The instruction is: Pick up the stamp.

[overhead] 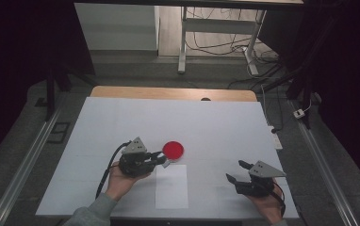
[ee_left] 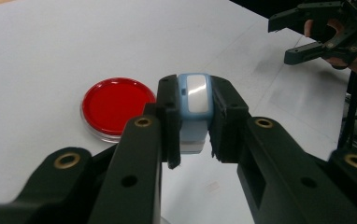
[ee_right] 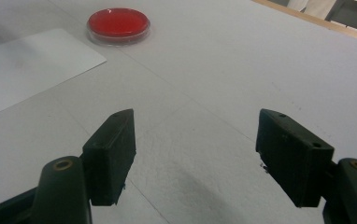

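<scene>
High view: my left gripper (overhead: 161,157) sits near the middle of the table (overhead: 216,122), clamped on a small pale block (overhead: 166,162) at its tip. The block hangs just beside the red dish (overhead: 173,149) and at the far left corner of the white paper sheet (overhead: 171,188). My right gripper (overhead: 238,172) rests well apart, near the table's right front, with nothing between its jaws.

Left gripper view: the jaws are closed on the block (ee_left: 194,109), a light blue piece with a white face and a white base, possibly a stamp or eraser; I cannot tell which. Its long axis runs upright between the pads, the rounded blue end pointing up and away from the camera, the white base down towards the table. The red dish (ee_left: 116,105) lies just to its left, apart from it. The right gripper (ee_left: 317,37) shows farther off, jaws spread.

Right gripper view: the jaws stand wide apart over bare table, holding nothing. The dish (ee_right: 118,23) and the paper (ee_right: 32,60) lie ahead.

Judgement: the step in hand is carrying the held block, either to the dish or to the paper. The next move calls for keeping the block upright, centring it over the target, then lowering it squarely.
</scene>
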Demonstrator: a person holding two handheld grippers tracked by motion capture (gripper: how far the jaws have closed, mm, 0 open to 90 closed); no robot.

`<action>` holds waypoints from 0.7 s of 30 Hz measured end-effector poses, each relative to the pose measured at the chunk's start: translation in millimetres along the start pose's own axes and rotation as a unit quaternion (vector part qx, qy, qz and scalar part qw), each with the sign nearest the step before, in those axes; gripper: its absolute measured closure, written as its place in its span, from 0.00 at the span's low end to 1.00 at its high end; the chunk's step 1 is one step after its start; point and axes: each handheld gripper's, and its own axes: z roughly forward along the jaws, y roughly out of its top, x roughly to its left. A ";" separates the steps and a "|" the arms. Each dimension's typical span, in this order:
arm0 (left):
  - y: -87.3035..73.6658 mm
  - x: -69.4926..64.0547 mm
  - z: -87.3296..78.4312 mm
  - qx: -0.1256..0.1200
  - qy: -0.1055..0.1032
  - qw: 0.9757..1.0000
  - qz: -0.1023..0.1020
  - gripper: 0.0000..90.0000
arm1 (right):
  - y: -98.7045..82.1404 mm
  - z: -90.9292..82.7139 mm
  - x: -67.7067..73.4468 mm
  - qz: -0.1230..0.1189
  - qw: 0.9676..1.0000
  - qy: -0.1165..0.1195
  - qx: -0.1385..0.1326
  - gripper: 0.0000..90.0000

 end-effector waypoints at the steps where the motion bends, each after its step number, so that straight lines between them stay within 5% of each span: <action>1: 0.3 -0.6 0.8 0.000 0.000 1.000 0.000 0.84 | 0.0 0.3 -0.1 -0.002 1.000 0.000 0.000 0.31; 21: 2.1 -8.3 10.0 0.004 -0.009 1.000 0.006 0.84 | 0.0 0.9 0.9 -0.002 1.000 0.001 0.000 0.31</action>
